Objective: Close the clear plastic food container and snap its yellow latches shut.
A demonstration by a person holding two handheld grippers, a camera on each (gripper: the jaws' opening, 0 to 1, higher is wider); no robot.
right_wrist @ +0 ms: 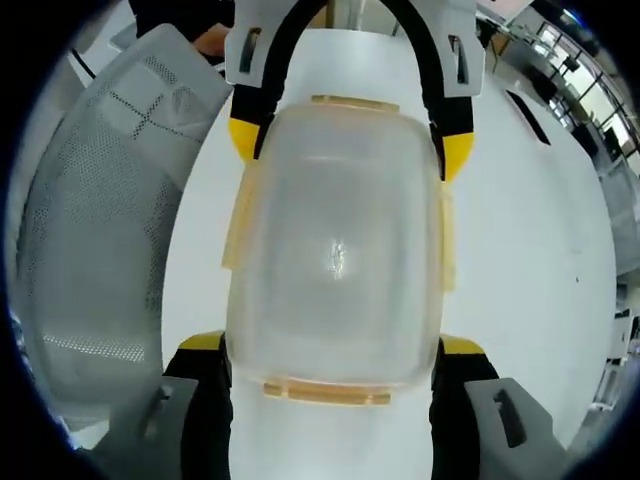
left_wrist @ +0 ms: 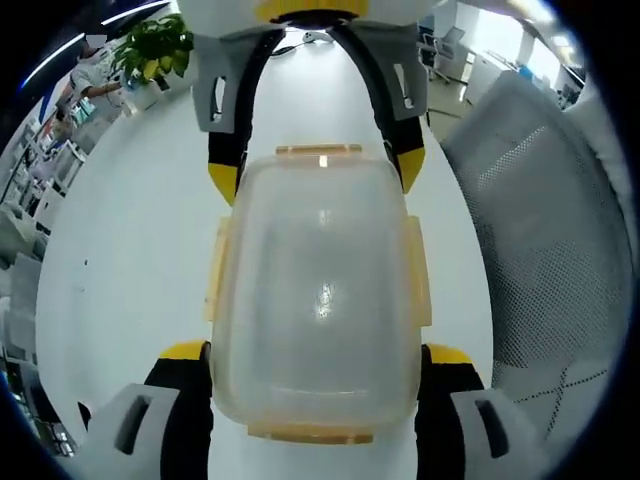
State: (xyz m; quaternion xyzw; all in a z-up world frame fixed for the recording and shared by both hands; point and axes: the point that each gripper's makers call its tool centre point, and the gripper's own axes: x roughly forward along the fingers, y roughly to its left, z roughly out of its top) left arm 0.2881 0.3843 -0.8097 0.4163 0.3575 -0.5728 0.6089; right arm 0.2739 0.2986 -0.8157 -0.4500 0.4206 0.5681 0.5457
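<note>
1. While both views look down on the container [left_wrist: 318,300] lying on a white table [left_wrist: 130,260], the left gripper view alone shows a potted plant [left_wrist: 155,45] and shelves far off
2. Both views show a mesh chair [right_wrist: 100,230] beside the table
3. Left gripper [left_wrist: 315,365] spreads wide, its yellow tips flanking the container's near end; whether they touch it I cannot tell
4. Right gripper [right_wrist: 330,360] likewise straddles the opposite end, wide
5. Lid sits on; nothing visible inside through the cloudy plastic
6. Yellow latches [left_wrist: 310,434] lie along all four edges
</note>
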